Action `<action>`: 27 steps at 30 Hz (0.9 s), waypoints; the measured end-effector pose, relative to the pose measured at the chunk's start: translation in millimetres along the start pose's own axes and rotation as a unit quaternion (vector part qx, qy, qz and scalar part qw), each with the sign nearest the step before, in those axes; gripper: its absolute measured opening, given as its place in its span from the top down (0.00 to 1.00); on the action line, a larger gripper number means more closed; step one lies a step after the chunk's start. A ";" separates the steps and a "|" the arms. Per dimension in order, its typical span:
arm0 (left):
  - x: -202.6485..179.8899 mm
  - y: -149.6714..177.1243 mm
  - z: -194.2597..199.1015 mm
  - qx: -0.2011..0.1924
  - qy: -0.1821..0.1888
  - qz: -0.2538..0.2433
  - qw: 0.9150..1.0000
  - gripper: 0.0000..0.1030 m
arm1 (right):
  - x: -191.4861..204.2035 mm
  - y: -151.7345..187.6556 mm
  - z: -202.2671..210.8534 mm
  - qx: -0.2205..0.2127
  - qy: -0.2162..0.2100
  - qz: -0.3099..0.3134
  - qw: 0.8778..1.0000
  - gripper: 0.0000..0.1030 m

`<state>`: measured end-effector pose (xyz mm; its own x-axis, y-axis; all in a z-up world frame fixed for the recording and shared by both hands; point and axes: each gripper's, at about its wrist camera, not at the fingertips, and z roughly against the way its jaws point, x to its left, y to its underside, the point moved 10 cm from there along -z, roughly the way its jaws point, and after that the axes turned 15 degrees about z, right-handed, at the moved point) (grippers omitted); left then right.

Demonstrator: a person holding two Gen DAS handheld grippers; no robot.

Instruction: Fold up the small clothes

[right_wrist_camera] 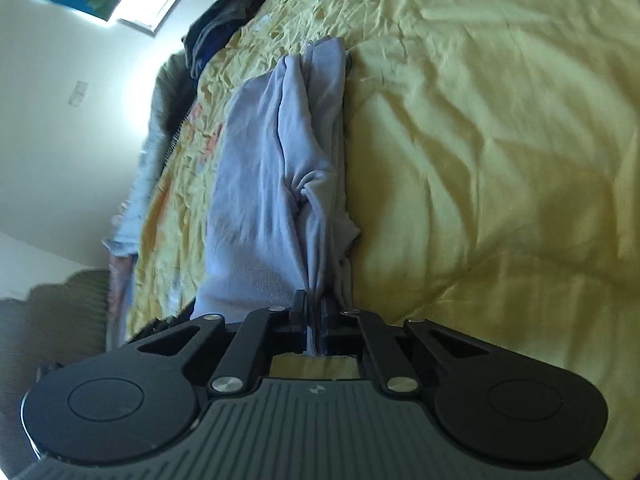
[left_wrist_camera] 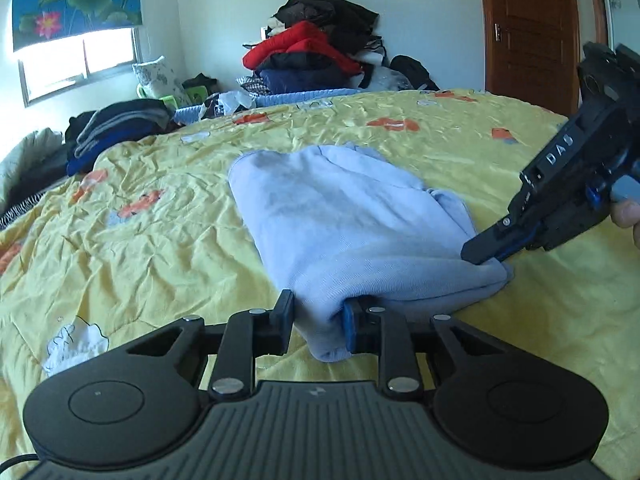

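Note:
A small light-blue garment [left_wrist_camera: 340,208] lies bunched on the yellow bedspread [left_wrist_camera: 160,240]. My left gripper [left_wrist_camera: 317,318] is closed on its near corner, and a thick fold of fabric fills the gap between the two fingers. At the right of the left wrist view my right gripper [left_wrist_camera: 482,258] pinches the garment's other near corner, with a person's fingers [left_wrist_camera: 630,216] behind it. In the right wrist view, which is rolled sideways, the right gripper [right_wrist_camera: 316,312] is shut tight on a thin gathered edge of the garment [right_wrist_camera: 272,184], which stretches away in long folds.
The bedspread [right_wrist_camera: 480,160] is wrinkled, with orange prints. A tall heap of dark and red clothes [left_wrist_camera: 316,56] sits at the far edge, and a folded dark stack [left_wrist_camera: 116,128] at the far left. A wooden door [left_wrist_camera: 532,28] and a window [left_wrist_camera: 80,60] stand beyond.

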<state>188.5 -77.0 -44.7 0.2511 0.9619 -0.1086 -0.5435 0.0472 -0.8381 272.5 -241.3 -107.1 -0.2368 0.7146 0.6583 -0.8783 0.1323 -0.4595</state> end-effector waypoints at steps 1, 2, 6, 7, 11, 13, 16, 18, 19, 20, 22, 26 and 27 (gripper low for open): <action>-0.8 -0.3 0.7 0.001 -0.001 -0.004 1.000 0.77 | 0.8 -1.1 0.2 -0.001 0.003 0.003 1.000 0.94; -2.2 -0.6 1.5 0.003 -0.004 -0.011 1.000 0.76 | 1.5 -1.5 0.1 0.000 0.006 0.005 1.000 0.94; -10.3 -5.8 18.6 0.005 -0.007 -0.055 0.998 0.73 | -3.4 -4.2 7.6 0.010 -0.033 -0.042 0.999 0.75; -12.2 -9.7 28.1 -0.004 0.006 -0.060 0.998 0.70 | -4.3 -12.5 16.3 -0.001 -0.044 -0.050 0.998 0.70; -21.3 -31.3 48.0 -0.051 0.055 -0.049 0.996 0.21 | -4.3 -74.2 45.8 -0.099 -0.058 -0.038 0.993 0.43; -28.8 -36.0 37.4 -0.057 0.056 -0.056 0.995 0.21 | -4.9 -108.7 32.4 -0.101 -0.050 -0.021 0.993 0.43; -35.2 -31.1 12.1 -0.039 0.058 -0.045 0.997 0.22 | -2.7 -147.1 -5.2 -0.070 -0.023 0.013 0.997 0.45; -33.7 -22.1 -2.8 -0.017 0.058 -0.025 0.998 0.22 | -6.1 -158.3 -31.8 -0.034 0.004 0.015 0.999 0.50; -32.3 -16.2 -8.8 -0.005 0.057 -0.016 0.998 0.23 | -6.6 -161.1 -42.4 -0.021 0.008 0.019 1.000 0.51; -29.8 -11.5 -12.2 -0.004 0.055 -0.008 0.998 0.23 | -6.2 -161.0 -51.3 -0.007 0.013 0.028 1.000 0.54; -27.1 -7.9 -11.5 -0.010 0.056 0.001 0.998 0.23 | -7.6 -157.8 -64.3 0.012 0.028 0.040 0.999 0.77; -23.2 -7.4 -14.1 0.000 0.067 0.009 0.998 0.23 | -3.2 -149.5 -63.4 0.006 0.055 0.096 0.994 0.94; -23.0 -7.4 -14.9 0.001 0.068 0.011 0.998 0.23 | -2.0 -151.5 -59.6 -0.004 0.058 0.095 0.994 0.94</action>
<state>198.7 -103.5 -43.9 0.3455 0.9170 -0.1991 -0.5524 0.0273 -0.8331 430.8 -221.9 -74.4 -0.3483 0.8019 0.4854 -0.8186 -0.0080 -0.5743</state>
